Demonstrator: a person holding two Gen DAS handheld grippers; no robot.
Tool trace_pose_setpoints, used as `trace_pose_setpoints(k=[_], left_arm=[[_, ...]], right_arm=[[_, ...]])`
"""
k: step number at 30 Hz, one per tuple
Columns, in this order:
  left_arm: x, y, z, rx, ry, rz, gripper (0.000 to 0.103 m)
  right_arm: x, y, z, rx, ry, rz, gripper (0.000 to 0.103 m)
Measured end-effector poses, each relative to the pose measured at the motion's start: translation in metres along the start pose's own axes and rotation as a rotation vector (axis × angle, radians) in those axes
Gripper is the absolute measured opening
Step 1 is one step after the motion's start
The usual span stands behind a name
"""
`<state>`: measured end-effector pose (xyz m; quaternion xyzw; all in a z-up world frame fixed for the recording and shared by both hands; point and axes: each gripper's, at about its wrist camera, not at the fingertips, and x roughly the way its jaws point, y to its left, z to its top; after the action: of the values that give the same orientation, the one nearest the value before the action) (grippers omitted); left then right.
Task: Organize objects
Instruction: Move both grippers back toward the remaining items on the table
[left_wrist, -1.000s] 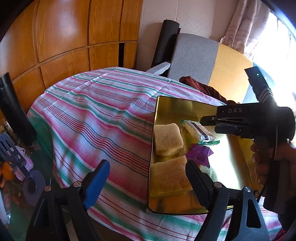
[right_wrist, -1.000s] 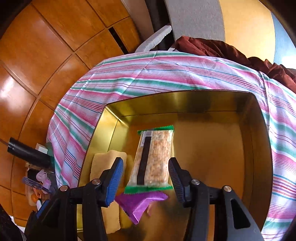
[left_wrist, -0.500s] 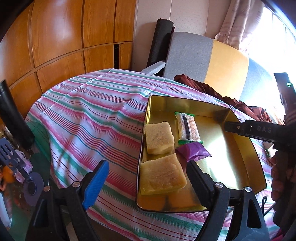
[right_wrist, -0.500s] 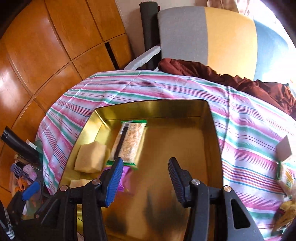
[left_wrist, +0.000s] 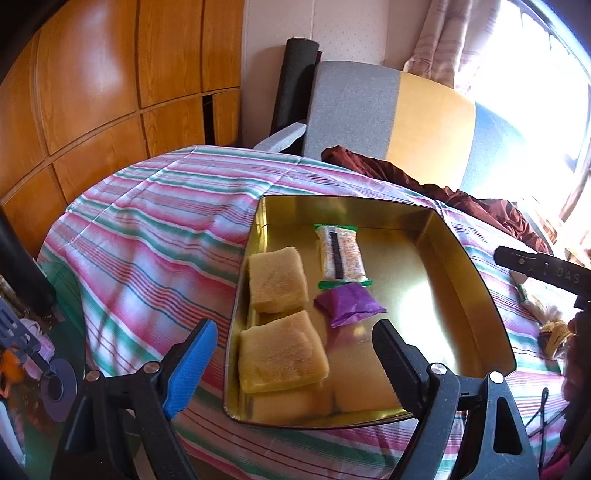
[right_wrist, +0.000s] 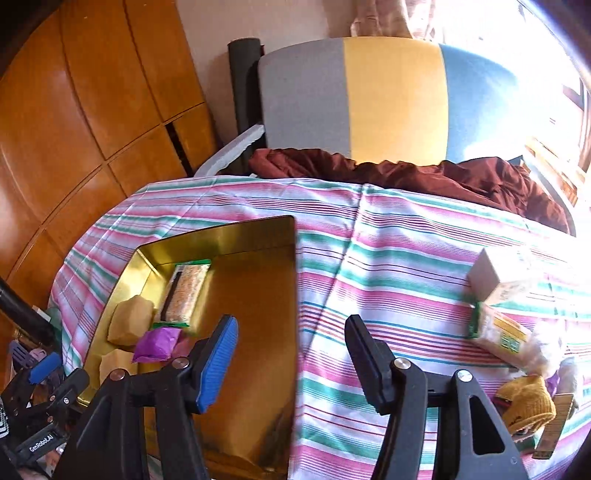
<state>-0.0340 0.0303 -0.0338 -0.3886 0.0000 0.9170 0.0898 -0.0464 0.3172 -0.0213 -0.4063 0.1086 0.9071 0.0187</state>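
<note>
Snacks still to be sorted lie off to the right of the shiny gold metal tray (right_wrist: 255, 236) on the striped pink-and-green worktop (right_wrist: 388, 258). In the tray already, from its left side: two pale yellow sponge-cake squares (left_wrist: 277, 284), then a clear cereal bar with green ends (left_wrist: 341, 254) and a crumpled purple wrapper (left_wrist: 349, 306).

The left claw (left_wrist: 291, 354) hangs spread and empty over the tray's near left corner. The right claw (right_wrist: 291, 350), its jaws opening with nothing between them, straddles the tray's right wall and points toward the bare cloth.

Well right of it wait a small beige carton (right_wrist: 498, 280) and a yellow-labelled clear packet (right_wrist: 506, 339), its long axis slanting away to the left. The right claw is plainly nearer, so I judge that the next pick falls to it.
</note>
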Motion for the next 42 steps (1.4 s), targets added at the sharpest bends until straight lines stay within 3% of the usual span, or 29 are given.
trace_pose_setpoints(k=[10, 15, 18, 25, 33, 42], left_arm=[[0.002, -0.064, 0.014, 0.146, -0.011, -0.097, 0.087], [0.001, -0.109, 0.022, 0.256, -0.028, -0.168, 0.087], [0.004, -0.137, 0.027, 0.308, -0.021, -0.202, 0.087], [0.017, -0.204, 0.039, 0.441, -0.004, -0.264, 0.090], [0.040, -0.292, 0.061, 0.613, -0.005, -0.358, 0.090], [0.092, -0.389, 0.072, 0.842, 0.028, -0.455, 0.093]], right_arm=[[-0.051, -0.132, -0.005, 0.171, -0.062, -0.223, 0.061], [-0.071, -0.203, -0.008, 0.283, -0.098, -0.346, 0.071], [-0.077, -0.239, -0.016, 0.355, -0.107, -0.395, 0.071], [-0.079, -0.302, -0.042, 0.627, -0.087, -0.383, 0.074], [-0.086, -0.305, -0.046, 0.670, -0.102, -0.339, 0.074], [-0.086, -0.316, -0.051, 0.740, -0.098, -0.282, 0.074]])
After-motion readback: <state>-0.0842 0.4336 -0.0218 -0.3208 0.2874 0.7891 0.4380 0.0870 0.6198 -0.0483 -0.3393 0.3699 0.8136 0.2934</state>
